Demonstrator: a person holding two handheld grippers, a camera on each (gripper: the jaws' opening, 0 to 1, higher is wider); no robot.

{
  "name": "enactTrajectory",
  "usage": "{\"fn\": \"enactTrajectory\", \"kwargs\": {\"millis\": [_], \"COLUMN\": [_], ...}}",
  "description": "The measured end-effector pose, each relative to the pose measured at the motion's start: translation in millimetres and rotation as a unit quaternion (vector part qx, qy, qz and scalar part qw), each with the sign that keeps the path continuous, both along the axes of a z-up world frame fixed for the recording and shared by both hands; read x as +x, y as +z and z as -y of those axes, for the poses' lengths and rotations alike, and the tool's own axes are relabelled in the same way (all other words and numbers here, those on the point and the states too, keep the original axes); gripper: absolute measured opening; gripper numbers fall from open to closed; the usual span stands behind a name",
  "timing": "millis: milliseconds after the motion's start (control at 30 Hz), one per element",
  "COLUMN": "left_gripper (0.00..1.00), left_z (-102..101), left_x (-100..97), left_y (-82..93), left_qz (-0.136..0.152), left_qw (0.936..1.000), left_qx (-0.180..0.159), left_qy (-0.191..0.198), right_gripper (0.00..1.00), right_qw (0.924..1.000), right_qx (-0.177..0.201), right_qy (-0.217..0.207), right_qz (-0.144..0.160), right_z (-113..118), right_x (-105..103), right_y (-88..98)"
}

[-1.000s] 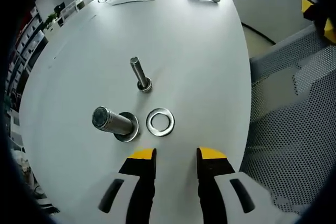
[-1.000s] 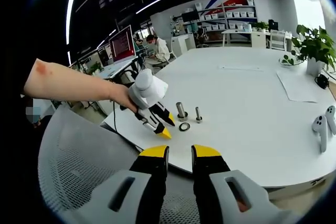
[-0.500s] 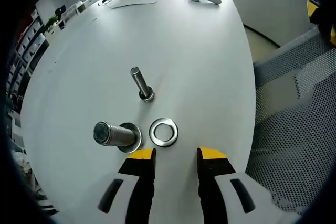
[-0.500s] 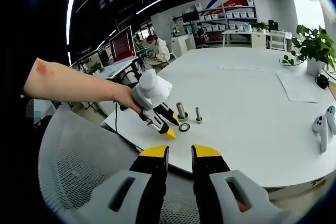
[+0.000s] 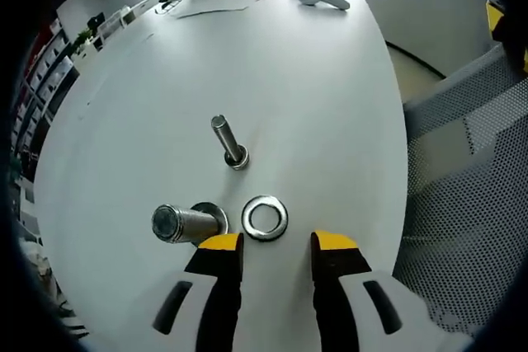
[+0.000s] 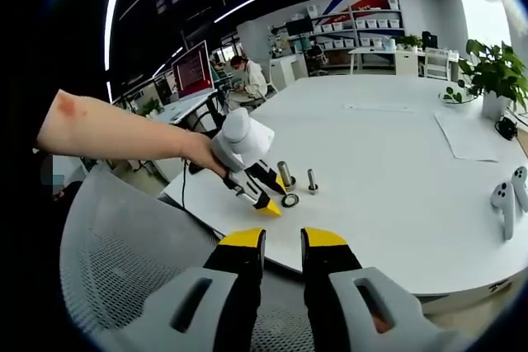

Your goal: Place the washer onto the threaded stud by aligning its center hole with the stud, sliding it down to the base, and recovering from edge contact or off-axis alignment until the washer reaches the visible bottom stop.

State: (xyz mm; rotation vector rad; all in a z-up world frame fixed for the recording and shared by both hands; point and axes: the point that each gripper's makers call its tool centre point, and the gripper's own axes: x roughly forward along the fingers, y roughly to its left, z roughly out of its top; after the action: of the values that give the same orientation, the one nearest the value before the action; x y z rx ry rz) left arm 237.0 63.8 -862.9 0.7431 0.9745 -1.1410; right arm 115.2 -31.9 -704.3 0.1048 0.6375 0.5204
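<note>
1. My left tool point(image 5: 273, 244) has its two yellow-tipped jaws parted with nothing between them, poised low over the white oval bench point(image 5: 313, 96).
2. The flat silver steel washer point(image 5: 265, 218) lies on the bench just ahead of those tips, roughly in line with the gap between them and not touching either jaw.
3. Just beside the washer stands the thick silver threaded stud on its round base flange point(image 5: 183, 222); the washer's rim is very near the flange, and I cannot tell whether they touch.
4. A thinner silver bolt standing on its head point(image 5: 228, 142) is farther out on the bench, apart from both.
5. In the right gripper view, my right tool point(image 6: 282, 240) is also spread open and empty, held back off the bench edge above a grey mesh chair point(image 6: 124, 269).
6. From there I see my left tool point(image 6: 272, 202) in my hand point(image 6: 200, 155), tips down beside the washer point(image 6: 289, 200), with the stud point(image 6: 285, 174) and the bolt point(image 6: 312, 180) behind it.
7. A white handheld controller point(image 6: 507, 197) lies near the bench's right edge, and a green potted plant point(image 6: 492, 76) stands farther back.
</note>
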Motion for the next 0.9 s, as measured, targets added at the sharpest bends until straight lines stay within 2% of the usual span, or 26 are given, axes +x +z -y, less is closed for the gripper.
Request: {"fn": "enactTrajectory", "kwargs": {"millis": [133,300,533,900], "left_gripper": [0.30,0.30,0.30,0.30], "left_z": [7,9,14,15], "left_x": [2.5,2.5,3.3,2.8], "left_y": [0.0,0.0,-0.1,-0.7], "left_qz": [0.003,0.004,0.003,-0.006], "left_qw": [1.0000,0.9998,0.9999,0.9993], "left_qx": [-0.006,0.000,0.004,0.036], "left_qy": [0.001,-0.021,-0.013,-0.013], "right_gripper": [0.20,0.20,0.20,0.20], "right_qw": [1.0000,1.0000,1.0000,1.0000], "right_qx": [0.000,0.000,-0.001,-0.001], "right_qy": [0.000,0.001,0.003,0.003], "right_qz": [0.000,-0.001,-0.002,-0.001], "right_z": [0,0,-1,0], "right_x": [0,0,0,0], "right_y": [-0.1,-0.3,-0.7,-0.5]}}
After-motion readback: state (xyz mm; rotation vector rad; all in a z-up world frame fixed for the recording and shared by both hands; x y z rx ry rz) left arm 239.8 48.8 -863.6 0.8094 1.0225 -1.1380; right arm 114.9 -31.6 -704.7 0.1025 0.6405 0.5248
